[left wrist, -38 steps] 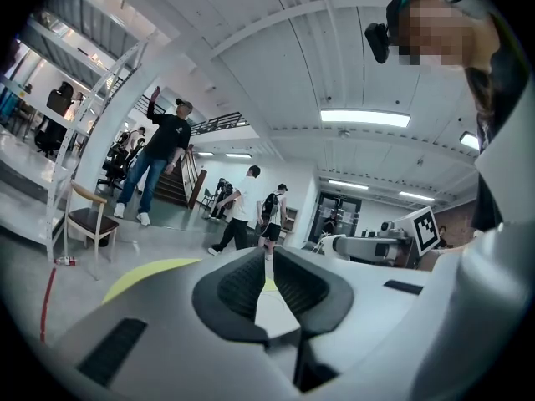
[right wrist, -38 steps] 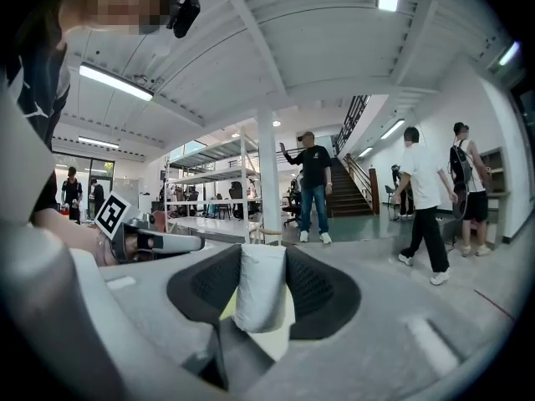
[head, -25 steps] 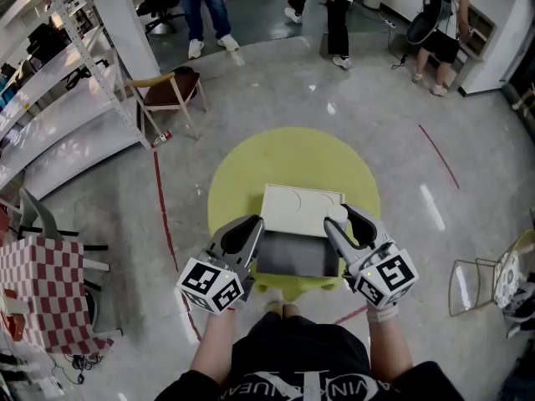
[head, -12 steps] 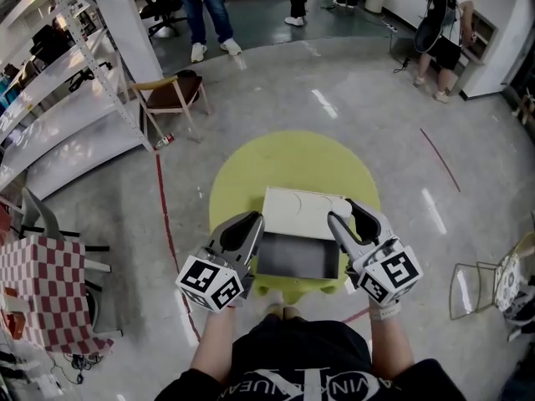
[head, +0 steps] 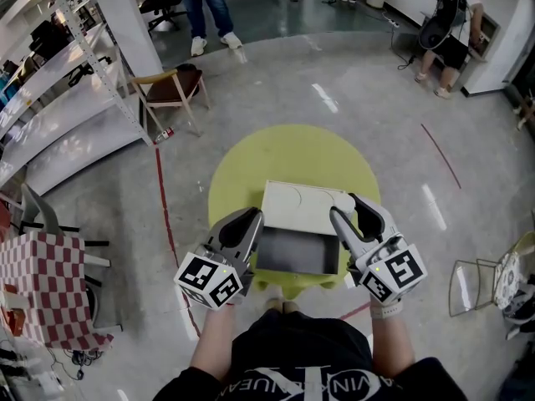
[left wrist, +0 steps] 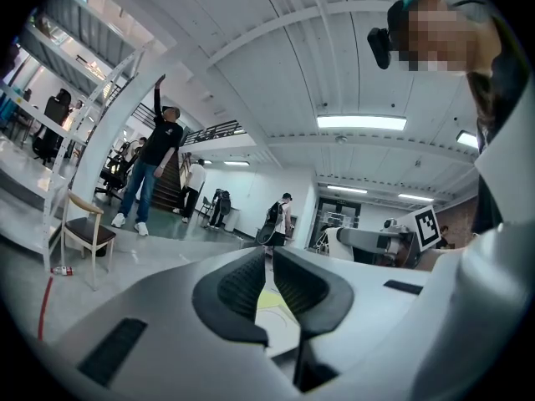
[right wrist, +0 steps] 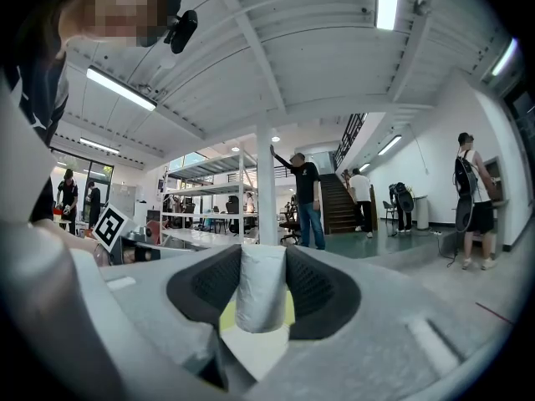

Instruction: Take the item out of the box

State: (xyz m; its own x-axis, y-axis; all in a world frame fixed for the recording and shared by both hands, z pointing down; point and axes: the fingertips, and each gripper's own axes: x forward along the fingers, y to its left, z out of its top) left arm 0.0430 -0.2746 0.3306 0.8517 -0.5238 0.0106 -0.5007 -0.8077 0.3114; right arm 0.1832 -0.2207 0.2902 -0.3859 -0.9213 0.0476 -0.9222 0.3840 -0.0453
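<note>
At one box (head: 294, 257): right claw (head: 347, 209) grips one white roll (right wrist: 261, 286); left claw (head: 246, 219) closed.

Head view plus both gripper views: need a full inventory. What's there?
table: 1, yellow, round, centre of floor
box: 1, grey, open, near edge of table
lid: 1, off-white, on table just beyond box
cylinder: 1, white, between right gripper's jaws
chair: 1, wood frame with dark seat, upper left
shelving: 1 unit, white, left edge
checkered object: 1, red and white, lower left
wire frame: 1, pale, right edge
people: at least three, far side
left gripper: grey, left of box, jaws together, empty
right gripper: grey, right of box, shut on cylinder
</note>
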